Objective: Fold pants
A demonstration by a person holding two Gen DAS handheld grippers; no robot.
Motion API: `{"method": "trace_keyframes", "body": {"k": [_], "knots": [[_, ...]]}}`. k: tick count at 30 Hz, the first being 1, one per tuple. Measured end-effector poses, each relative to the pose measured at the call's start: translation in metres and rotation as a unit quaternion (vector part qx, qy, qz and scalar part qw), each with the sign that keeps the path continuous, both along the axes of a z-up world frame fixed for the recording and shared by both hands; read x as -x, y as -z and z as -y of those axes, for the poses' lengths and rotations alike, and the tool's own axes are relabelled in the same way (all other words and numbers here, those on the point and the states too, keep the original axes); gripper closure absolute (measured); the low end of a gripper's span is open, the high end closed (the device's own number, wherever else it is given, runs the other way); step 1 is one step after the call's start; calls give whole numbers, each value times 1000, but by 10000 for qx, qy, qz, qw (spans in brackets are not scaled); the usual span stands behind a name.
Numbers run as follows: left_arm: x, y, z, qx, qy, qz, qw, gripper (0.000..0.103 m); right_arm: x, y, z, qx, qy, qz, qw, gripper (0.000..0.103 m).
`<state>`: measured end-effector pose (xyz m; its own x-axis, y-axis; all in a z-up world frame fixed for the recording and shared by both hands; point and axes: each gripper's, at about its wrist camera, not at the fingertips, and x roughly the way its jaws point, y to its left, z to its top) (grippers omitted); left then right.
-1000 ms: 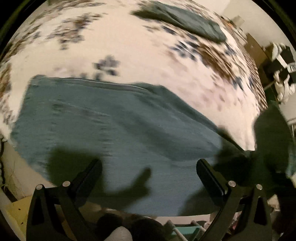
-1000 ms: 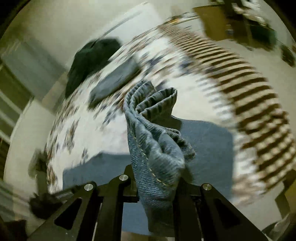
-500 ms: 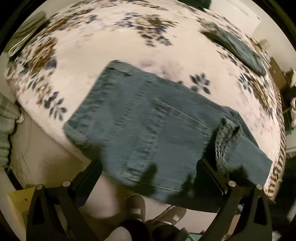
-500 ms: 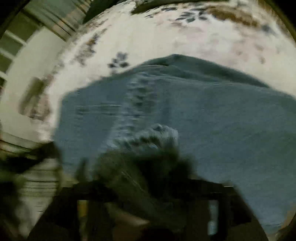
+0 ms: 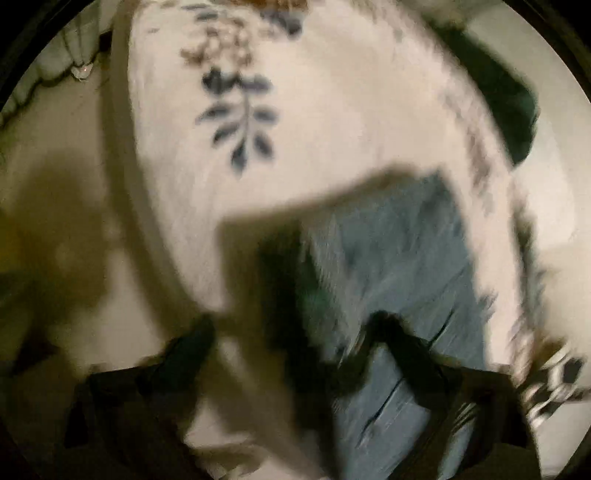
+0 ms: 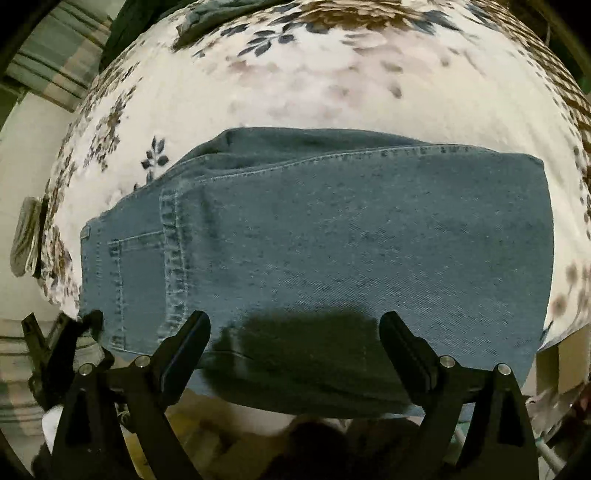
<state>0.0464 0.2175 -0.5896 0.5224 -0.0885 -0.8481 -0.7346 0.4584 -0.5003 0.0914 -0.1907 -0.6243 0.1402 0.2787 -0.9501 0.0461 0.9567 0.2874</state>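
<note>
The blue denim pants (image 6: pixel 332 236) lie folded in a flat rectangle on the floral bedspread (image 6: pixel 314 74), back pocket at the left end. My right gripper (image 6: pixel 295 332) is open and empty, hovering over the pants' near edge. In the blurred left wrist view my left gripper (image 5: pixel 295 343) is open and empty above the bed's corner, with the pants (image 5: pixel 399 258) under its right finger.
A second folded dark garment (image 6: pixel 207 18) lies at the far side of the bed, and a dark green cloth (image 5: pixel 509 107) beyond the edge. Striped curtains (image 6: pixel 48 70) hang at the left. Floor and clutter lie below the bed's near edge.
My right gripper has let go of the bunched pant leg and opened; the pants now lie folded flat. My left gripper has swung left toward the bed's corner, still open.
</note>
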Motion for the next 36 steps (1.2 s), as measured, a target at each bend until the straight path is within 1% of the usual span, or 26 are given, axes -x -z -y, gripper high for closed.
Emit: {"method": "trace_keyframes", "body": {"k": [1, 2, 3, 4, 5, 6, 7, 8, 9, 10, 11, 12, 13, 16, 19, 20, 22, 24, 26, 29, 32, 34, 36], "knots": [[-2, -5, 0, -155, 8, 131, 9998, 61, 2, 1, -4, 38, -47, 28, 10000, 8], [-5, -10, 3, -298, 75, 229, 9993, 67, 2, 2, -8, 81, -93, 57, 9999, 8], [-6, -13, 5, -378, 119, 310, 9987, 69, 0, 3, -11, 119, -129, 67, 9998, 8], [-6, -14, 7, -419, 117, 347, 9985, 68, 1, 3, -14, 140, -159, 63, 9998, 8], [-5, -10, 6, -360, 71, 364, 9987, 67, -6, 2, -17, 151, -175, 55, 9997, 8], [-5, -5, 3, -250, 8, 409, 9989, 57, -7, 2, -18, 161, -193, 55, 9997, 8], [-5, 3, -1, -102, -52, 536, 9985, 49, -9, 2, -23, 179, -216, 60, 9996, 8], [-5, 7, -6, -10, -101, 710, 9974, 49, -15, 1, -28, 182, -235, 61, 9995, 8], [-7, 6, -8, -62, -116, 758, 9970, 49, -15, 2, -31, 187, -253, 70, 9995, 8], [-10, 3, -9, -104, -103, 798, 9967, 51, -16, 0, -28, 186, -260, 77, 9995, 8], [-13, 0, -11, -132, -90, 838, 9964, 60, -21, -8, -21, 178, -260, 74, 9995, 8], [-15, -2, -12, -149, -47, 891, 9959, 71, -22, -9, -20, 174, -260, 71, 9995, 8], [-17, -5, -11, -183, 29, 952, 9953, 75, -22, -9, -20, 151, -244, 66, 9996, 8], [-17, -29, -3, -476, 316, 1185, 9913, 77, -24, -9, -17, 86, -141, 54, 9998, 8], [-16, -74, 15, -827, 722, 1586, 9812, 78, -20, -14, -4, 20, 43, 122, 9999, 8], [-15, -95, 26, -1005, 914, 1736, 9754, 78, -19, -17, 2, 8, 104, 148, 9998, 8], [-12, -128, 48, -1232, 1236, 1997, 9642, 79, -16, -20, 16, -53, 237, 187, 9995, 8], [-11, -169, 81, -1501, 1652, 2324, 9467, 79, -13, -21, 30, -88, 374, 192, 9991, 8], [-14, -199, 114, -1594, 1992, 2607, 9311, 79, -9, -22, 50, -160, 541, 182, 9982, 8], [-21, -229, 174, -1526, 2614, 2934, 9068, 81, -2, -25, 84, -206, 791, 185, 9965, 8], [-33, -236, 243, -1402, 3302, 3120, 8797, 82, 7, -33, 124, -171, 1082, 232, 9937, 8], [-39, -228, 293, -1200, 3748, 3124, 8646, 82, 14, -37, 153, -123, 1265, 256, 9916, 8], [-44, -215, 333, -1067, 4125, 3045, 8519, 82, 22, -41, 185, -58, 1488, 268, 9885, 8]]}}
